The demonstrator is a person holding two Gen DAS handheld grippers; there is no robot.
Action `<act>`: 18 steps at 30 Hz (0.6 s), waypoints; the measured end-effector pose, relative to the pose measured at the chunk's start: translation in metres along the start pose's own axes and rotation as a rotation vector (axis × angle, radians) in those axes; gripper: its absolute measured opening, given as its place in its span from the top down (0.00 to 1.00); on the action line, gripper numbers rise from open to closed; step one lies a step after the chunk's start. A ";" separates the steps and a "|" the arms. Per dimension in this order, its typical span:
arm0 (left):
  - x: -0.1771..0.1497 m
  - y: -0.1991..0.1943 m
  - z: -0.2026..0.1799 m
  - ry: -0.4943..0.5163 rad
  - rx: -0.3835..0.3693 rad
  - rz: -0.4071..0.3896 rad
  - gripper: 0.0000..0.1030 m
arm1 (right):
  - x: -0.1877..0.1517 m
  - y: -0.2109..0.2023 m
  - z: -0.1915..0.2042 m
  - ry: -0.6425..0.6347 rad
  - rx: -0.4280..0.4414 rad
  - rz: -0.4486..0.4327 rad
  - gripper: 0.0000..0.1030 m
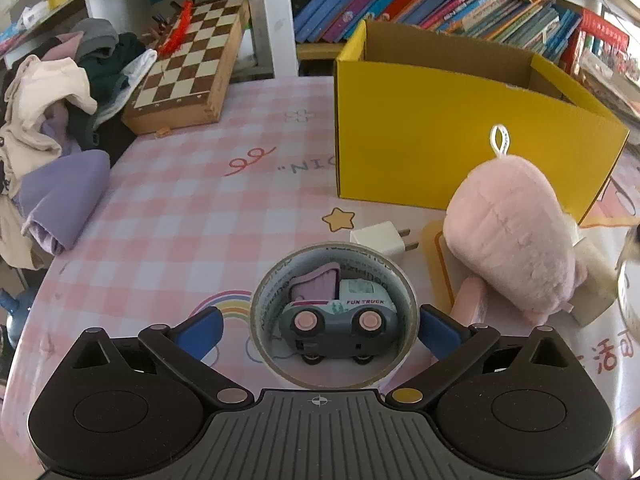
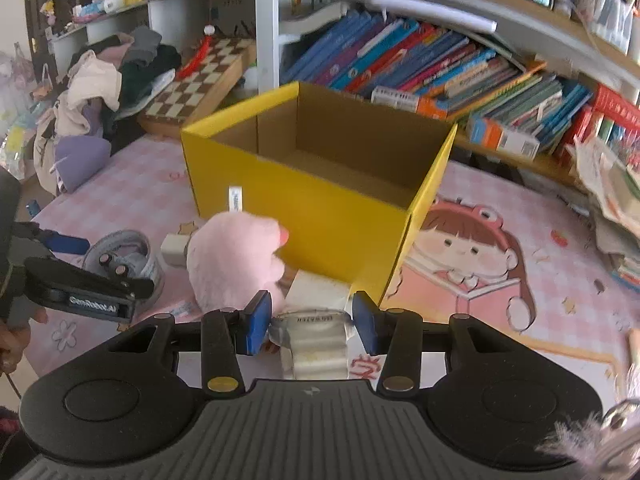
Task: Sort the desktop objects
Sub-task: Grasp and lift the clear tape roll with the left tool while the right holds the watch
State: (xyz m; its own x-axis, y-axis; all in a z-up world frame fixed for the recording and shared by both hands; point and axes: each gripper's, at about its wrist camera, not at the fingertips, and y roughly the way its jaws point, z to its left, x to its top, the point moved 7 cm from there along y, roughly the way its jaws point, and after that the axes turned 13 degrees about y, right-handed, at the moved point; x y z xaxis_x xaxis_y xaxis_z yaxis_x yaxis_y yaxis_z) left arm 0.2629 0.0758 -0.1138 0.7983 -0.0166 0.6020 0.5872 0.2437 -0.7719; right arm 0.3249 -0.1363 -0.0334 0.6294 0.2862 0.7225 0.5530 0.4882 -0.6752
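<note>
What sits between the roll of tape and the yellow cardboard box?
In the left wrist view, a white plug charger lies on the tablecloth between the roll of tape and the yellow cardboard box; otherwise bare pink checked cloth with a printed star.

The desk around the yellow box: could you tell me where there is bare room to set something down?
Bare checked cloth lies between the chessboard, the purple garment and the yellow box. The girl print beside the box is also bare. It is crowded around the tape roll, charger and pink plush.

Charger [image 2: 174,249] half hidden (behind pink plush [image 2: 232,260])
</note>
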 end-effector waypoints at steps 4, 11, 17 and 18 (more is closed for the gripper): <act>0.003 0.003 -0.004 0.026 0.005 -0.006 0.05 | 0.003 -0.004 -0.001 -0.023 0.005 -0.016 0.62; 0.002 0.007 -0.009 0.041 0.003 0.003 0.14 | 0.001 0.002 -0.006 -0.020 0.017 0.024 0.95; -0.001 0.006 -0.008 0.040 0.007 0.004 0.16 | -0.008 0.008 -0.010 -0.007 0.024 0.084 0.64; -0.002 0.005 -0.008 0.040 0.009 0.002 0.16 | -0.011 0.009 -0.010 -0.014 0.024 0.106 0.50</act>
State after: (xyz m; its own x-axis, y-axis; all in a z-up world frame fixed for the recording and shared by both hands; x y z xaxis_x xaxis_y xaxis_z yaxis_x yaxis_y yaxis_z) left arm 0.2659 0.0696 -0.1205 0.8042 -0.0549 0.5919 0.5847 0.2522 -0.7710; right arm 0.3283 -0.1434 -0.0493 0.6758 0.3489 0.6493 0.4703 0.4741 -0.7443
